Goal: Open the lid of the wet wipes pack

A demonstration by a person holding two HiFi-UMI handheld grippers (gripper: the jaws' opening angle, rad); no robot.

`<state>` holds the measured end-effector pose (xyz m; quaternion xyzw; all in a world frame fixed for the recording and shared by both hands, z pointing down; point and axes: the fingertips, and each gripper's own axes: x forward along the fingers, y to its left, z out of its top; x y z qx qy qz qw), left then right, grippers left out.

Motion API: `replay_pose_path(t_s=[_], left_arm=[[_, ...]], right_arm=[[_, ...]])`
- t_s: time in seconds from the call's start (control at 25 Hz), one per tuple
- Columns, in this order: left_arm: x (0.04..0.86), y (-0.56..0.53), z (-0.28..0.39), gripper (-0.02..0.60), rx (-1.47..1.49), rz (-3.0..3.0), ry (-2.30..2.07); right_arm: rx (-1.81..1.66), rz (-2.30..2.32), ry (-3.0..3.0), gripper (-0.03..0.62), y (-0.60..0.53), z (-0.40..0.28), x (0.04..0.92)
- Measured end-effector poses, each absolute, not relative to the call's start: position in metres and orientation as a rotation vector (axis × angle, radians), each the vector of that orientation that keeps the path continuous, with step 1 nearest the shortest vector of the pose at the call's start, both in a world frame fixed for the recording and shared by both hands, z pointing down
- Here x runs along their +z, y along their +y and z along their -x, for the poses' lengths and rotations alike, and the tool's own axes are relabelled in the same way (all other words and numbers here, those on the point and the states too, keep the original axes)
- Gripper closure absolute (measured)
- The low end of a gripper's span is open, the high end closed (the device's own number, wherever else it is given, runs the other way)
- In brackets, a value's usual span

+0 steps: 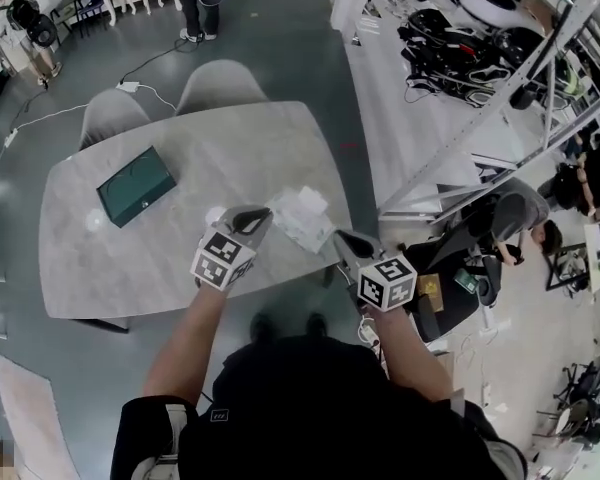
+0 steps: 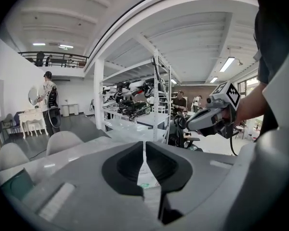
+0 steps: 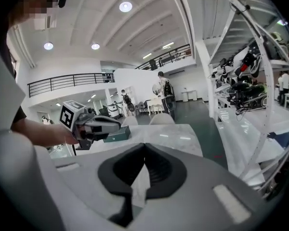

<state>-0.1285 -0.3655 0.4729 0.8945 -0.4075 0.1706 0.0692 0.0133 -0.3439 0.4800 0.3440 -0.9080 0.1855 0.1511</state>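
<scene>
The white wet wipes pack [image 1: 302, 216] hangs above the grey table [image 1: 120, 268], stretched between my two grippers. My left gripper [image 1: 263, 214] is shut on the pack's left edge. In the left gripper view its jaws [image 2: 144, 144] meet, with the thin white pack [image 2: 147, 179] and a bit of green print showing below them. My right gripper [image 1: 339, 237] is shut on the pack's right edge. In the right gripper view a white flap of the pack [image 3: 141, 186] hangs under the closed jaws [image 3: 144, 146]. The lid itself is not visible.
A dark green box [image 1: 135, 185] lies on the table's left half. Two grey chairs [image 1: 218, 84] stand at the table's far side. White shelving [image 1: 460, 98] loaded with gear runs along the right. People stand in the background.
</scene>
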Motion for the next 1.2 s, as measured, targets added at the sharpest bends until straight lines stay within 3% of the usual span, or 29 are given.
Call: replay_pose_path(t_s=[0.56,1.2], left_arm=[[0.409,-0.381,0.069,0.558,0.332,-2.594,-1.475],[0.39,-0.381,0.1,0.56,0.328,-2.602,-1.529]], right_arm=[[0.385,-0.999,-2.802,0.591,-0.377,-0.11,0.418],[0.347,-0.987,-2.876,0.592,-0.382,-0.08,0.392]])
